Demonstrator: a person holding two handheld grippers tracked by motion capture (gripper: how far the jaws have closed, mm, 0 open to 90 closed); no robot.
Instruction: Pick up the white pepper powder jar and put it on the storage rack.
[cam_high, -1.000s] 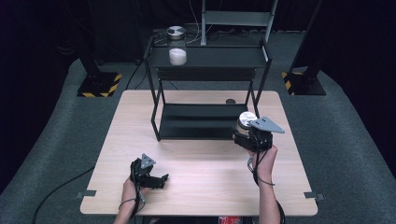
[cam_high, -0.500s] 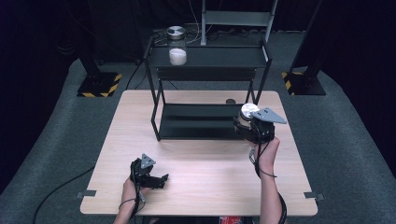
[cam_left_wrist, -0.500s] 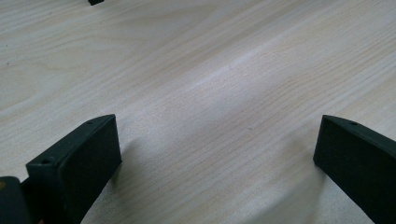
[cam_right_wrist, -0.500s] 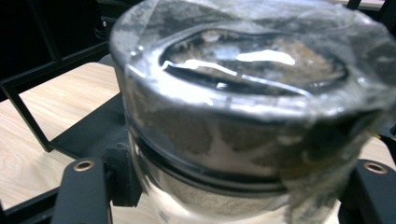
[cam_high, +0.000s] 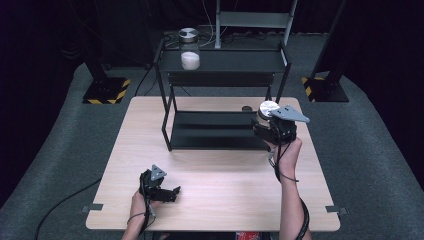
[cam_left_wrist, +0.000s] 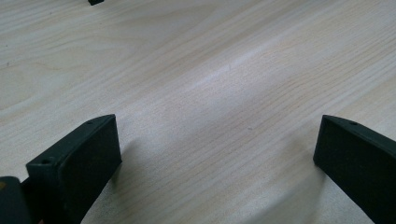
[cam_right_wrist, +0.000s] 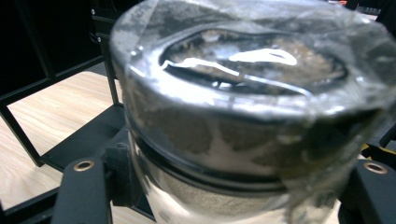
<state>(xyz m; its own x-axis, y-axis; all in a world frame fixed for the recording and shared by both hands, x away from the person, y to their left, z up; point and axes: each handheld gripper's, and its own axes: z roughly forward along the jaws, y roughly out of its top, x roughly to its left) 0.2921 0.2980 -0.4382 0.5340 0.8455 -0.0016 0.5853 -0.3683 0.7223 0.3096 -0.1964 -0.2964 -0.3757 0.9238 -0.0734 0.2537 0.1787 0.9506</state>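
Jar with a metal lid sits clamped in the right tongs, held upright beside the black shelf rack, likely bound for its top tier, where another jar stands. Left tongs rest open on the surface, holding nothing.

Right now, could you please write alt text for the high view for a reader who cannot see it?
The right gripper holds a lidded jar at the right end of a black two-tier shelf on a wooden table. A second jar of white powder stands on the top tier. The left gripper rests open near the table's front edge.
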